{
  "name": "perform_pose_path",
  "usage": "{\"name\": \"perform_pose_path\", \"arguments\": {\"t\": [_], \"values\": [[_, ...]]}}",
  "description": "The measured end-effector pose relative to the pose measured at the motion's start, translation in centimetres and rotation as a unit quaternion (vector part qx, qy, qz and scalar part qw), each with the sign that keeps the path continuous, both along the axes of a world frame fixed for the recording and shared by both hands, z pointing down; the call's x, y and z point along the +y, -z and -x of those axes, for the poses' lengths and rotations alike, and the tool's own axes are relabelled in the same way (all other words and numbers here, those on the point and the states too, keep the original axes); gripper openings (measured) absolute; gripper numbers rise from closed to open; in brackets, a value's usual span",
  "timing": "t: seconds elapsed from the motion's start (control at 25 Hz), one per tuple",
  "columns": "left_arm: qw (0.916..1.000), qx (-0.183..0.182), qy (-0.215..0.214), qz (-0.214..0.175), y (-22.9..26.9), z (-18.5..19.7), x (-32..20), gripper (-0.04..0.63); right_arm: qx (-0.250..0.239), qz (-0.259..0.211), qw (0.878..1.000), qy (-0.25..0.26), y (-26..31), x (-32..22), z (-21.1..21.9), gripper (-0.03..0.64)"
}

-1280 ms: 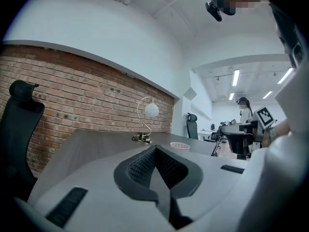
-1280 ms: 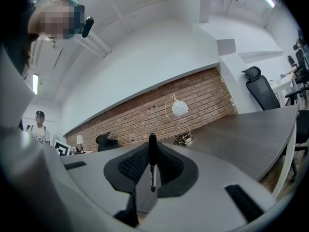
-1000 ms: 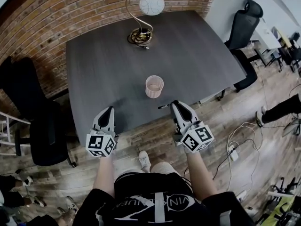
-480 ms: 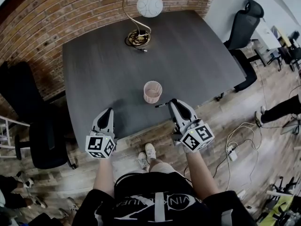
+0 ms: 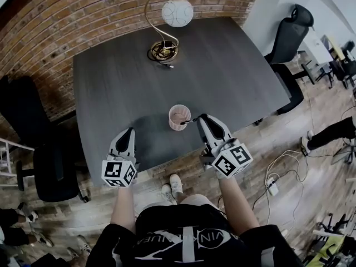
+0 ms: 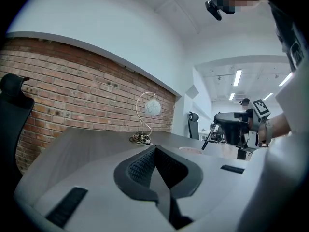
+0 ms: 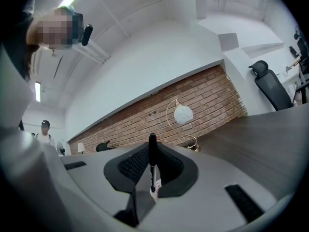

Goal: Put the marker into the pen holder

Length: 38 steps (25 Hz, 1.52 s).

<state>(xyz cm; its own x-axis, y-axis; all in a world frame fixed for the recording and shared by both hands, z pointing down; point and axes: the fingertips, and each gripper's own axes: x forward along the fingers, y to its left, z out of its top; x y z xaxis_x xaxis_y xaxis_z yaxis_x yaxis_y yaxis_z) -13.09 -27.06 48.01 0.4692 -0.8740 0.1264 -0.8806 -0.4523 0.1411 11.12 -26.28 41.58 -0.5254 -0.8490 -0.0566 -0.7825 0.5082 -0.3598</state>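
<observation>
A pink pen holder (image 5: 179, 117) stands upright on the dark table (image 5: 222, 65), near its front edge. My right gripper (image 5: 201, 119) is just right of it, shut on a black marker (image 5: 192, 120) whose end points left over the holder's rim. In the right gripper view the marker (image 7: 152, 161) stands upright between the pads of that gripper (image 7: 152, 151). My left gripper (image 5: 127, 134) hovers over the table's front edge, left of the holder, shut and empty. From the left gripper (image 6: 155, 151) view, the marker (image 6: 208, 138) and the holder (image 6: 193, 150) show at the right.
A lamp with a white globe (image 5: 177, 13) and a coiled cord at its base (image 5: 162, 52) stands at the table's far edge. Black office chairs sit at the left (image 5: 39, 149) and the right (image 5: 289, 43). A brick wall (image 5: 83, 10) runs behind the table. Cables (image 5: 275, 177) lie on the floor.
My right gripper has carried the marker forward and left, from over the table's front edge up to the pen holder's rim. The left gripper has barely moved.
</observation>
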Motion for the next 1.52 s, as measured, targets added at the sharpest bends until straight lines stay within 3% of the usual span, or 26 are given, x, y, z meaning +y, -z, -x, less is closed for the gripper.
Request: {"name": "perform_pose_path", "arguments": {"t": [0.64,1.52], "values": [[0.9998,-0.001,0.019,0.009,-1.0,1.1,-2.1,0.012,0.016,0.035,0.999,0.010,-3.8,-3.4,0.8,0.057],[0.9994,0.000,0.017,0.029,-3.4,0.4,-2.5,0.012,0.087,0.060,0.993,0.051,-8.5,-4.6,4.2,0.057]]}}
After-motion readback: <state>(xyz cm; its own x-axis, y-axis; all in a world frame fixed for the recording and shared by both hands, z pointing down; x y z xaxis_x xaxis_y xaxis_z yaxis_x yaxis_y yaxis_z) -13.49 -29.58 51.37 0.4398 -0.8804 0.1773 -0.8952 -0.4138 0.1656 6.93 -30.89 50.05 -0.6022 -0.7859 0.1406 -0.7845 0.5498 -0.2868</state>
